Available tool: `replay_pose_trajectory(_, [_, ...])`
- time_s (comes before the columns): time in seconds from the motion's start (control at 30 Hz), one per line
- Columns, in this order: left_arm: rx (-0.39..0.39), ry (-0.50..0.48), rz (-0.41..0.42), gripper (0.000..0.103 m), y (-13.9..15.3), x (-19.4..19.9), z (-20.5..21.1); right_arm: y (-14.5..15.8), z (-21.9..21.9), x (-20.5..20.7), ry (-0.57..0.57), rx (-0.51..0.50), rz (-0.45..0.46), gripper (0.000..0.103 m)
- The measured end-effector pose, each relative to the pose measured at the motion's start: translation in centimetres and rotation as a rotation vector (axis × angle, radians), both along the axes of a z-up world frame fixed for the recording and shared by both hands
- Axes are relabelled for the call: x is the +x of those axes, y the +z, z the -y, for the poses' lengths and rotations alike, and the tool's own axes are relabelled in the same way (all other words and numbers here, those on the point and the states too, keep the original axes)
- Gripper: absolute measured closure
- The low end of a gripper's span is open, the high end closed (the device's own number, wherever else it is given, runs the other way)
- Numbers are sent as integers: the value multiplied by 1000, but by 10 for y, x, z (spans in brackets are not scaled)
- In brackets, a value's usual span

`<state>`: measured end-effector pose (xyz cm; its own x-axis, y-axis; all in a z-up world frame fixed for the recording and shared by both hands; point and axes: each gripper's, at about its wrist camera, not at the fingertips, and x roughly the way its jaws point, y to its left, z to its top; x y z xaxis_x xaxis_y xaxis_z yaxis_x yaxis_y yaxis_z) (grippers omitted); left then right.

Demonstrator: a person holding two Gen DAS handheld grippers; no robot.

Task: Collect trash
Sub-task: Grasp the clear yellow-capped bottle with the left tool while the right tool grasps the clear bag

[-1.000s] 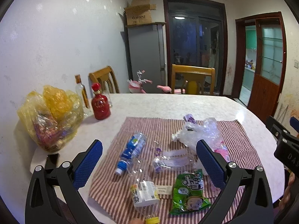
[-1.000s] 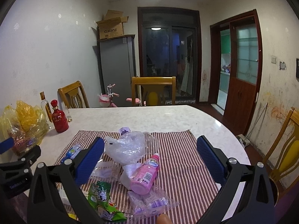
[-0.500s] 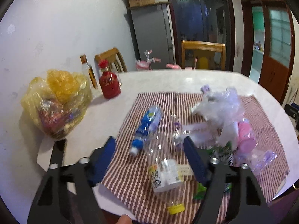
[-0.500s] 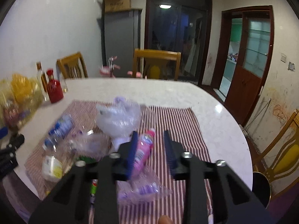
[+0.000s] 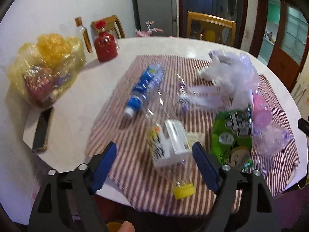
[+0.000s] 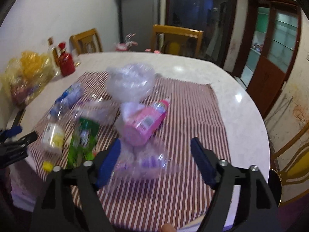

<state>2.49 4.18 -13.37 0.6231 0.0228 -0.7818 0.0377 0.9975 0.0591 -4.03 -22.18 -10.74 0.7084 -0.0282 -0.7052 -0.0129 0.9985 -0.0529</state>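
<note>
Trash lies on a red-striped cloth [image 5: 135, 174] on a round white table. A clear bottle with a yellow cap [image 5: 170, 147] lies just ahead of my open left gripper [image 5: 154, 160]. Beyond it lie a blue-label bottle [image 5: 144, 87], a green snack bag [image 5: 231, 141], a pink bottle [image 5: 260, 108] and a crumpled white plastic bag [image 5: 231, 71]. My open right gripper [image 6: 155, 154] hovers over a clear wrapper [image 6: 146, 160], just short of the pink bottle [image 6: 144, 121]. The plastic bag [image 6: 131, 81], the green bag [image 6: 83, 137] and the yellow-cap bottle [image 6: 52, 137] lie to its left.
A yellow bag of items [image 5: 44, 71], a red bottle [image 5: 105, 44] and a thin glass bottle [image 5: 84, 32] stand at the table's far left. A dark phone [image 5: 41, 127] lies at the left edge. Wooden chairs [image 5: 210, 29] stand beyond the table.
Both grippers have tilted down and moved in over the table. The right gripper narrowed half a second ago and has opened wide again. The left gripper's gap is narrower than a second ago.
</note>
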Motion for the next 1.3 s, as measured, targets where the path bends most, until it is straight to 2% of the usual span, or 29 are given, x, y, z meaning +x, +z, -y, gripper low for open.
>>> replay_pose_trajectory(0.13, [35,-18,-30,17,-17,-4,15,-18,-16,-6,114,-73,-58,23])
replay_pose_trajectory(0.2, [68,-20,-46,15,-25,-3,21,-24,-16,-6,151,-59,-97,23])
replay_pose_trajectory(0.3, [83,-3,-51,13,-32,-1,23,-28,-12,3,129,-17,-90,23])
replay_pose_trajectory(0.43, [108,7,-83,13,-47,6,26,-32,-1,24,96,80,-115,17])
replay_pose_trajectory(0.53, [113,5,-99,13,-54,13,27,-39,3,39,86,57,-142,14])
replay_pose_trajectory(0.6, [117,-2,-105,13,-60,17,29,-49,5,51,99,59,-194,12])
replay_pose_trajectory(0.67, [123,-3,-115,13,-64,21,30,-58,10,57,117,112,-248,12])
replay_pose_trajectory(0.73, [118,-1,-125,15,-68,24,30,-66,13,63,120,157,-292,12])
replay_pose_trajectory(0.77, [112,-1,-133,19,-71,25,30,-70,13,64,117,166,-311,12])
replay_pose_trajectory(0.8, [102,-6,-141,29,-73,26,30,-73,13,65,112,166,-326,12])
replay_pose_trajectory(0.9, [72,-25,-168,40,-76,30,28,-78,13,62,107,187,-354,21])
replay_pose_trajectory(1.03, [69,-24,-162,40,-76,33,27,-81,15,59,100,202,-361,31])
replay_pose_trajectory(1.07, [69,-24,-161,40,-76,33,27,-82,15,59,95,199,-361,38])
replay_pose_trajectory(1.3, [36,-22,-135,41,-64,31,19,-73,23,51,89,236,-342,51])
